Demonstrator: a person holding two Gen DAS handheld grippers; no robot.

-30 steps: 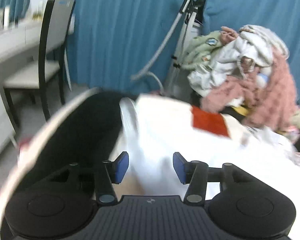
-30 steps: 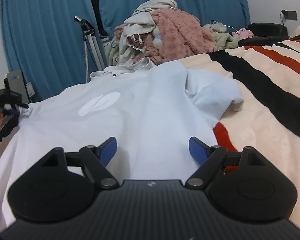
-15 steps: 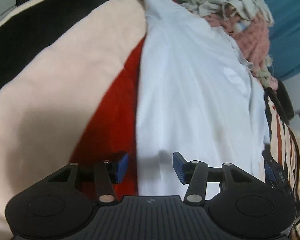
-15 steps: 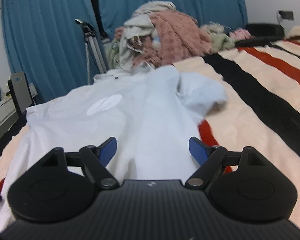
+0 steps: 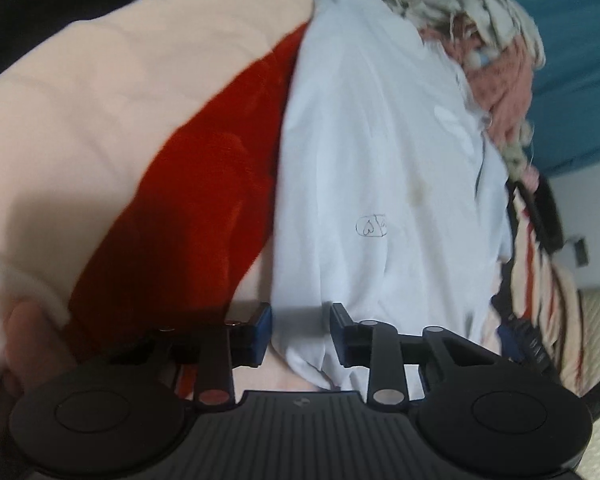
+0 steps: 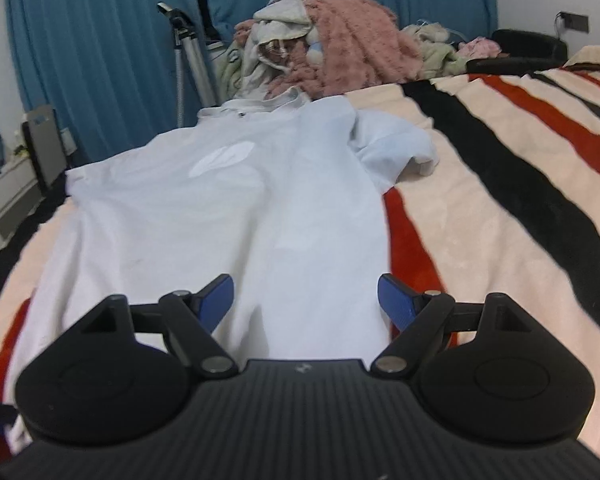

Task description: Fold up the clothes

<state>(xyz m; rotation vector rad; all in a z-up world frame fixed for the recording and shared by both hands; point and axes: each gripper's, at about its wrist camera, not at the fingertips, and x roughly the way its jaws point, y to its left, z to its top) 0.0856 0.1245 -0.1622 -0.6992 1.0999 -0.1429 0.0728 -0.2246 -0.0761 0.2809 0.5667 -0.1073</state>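
A white short-sleeved shirt (image 6: 228, 200) lies spread face up on a striped blanket (image 6: 500, 184), collar at the far end. In the left wrist view the shirt (image 5: 380, 168) runs away from me, with its bottom left hem corner between my fingers. My left gripper (image 5: 300, 320) is open, its jaws either side of that corner, low over the blanket (image 5: 120, 112). My right gripper (image 6: 306, 300) is open wide and empty, just above the shirt's bottom hem at its right side.
A heap of unfolded clothes (image 6: 328, 52), pink and beige, is piled beyond the collar; it also shows in the left wrist view (image 5: 488, 40). Blue curtains (image 6: 100, 40) hang behind. A tripod (image 6: 188, 60) stands at the bed's far left.
My left gripper swung from facing the room down over the bed and has come to the shirt's bottom left corner. My right gripper stayed at the hem, shifting slightly.
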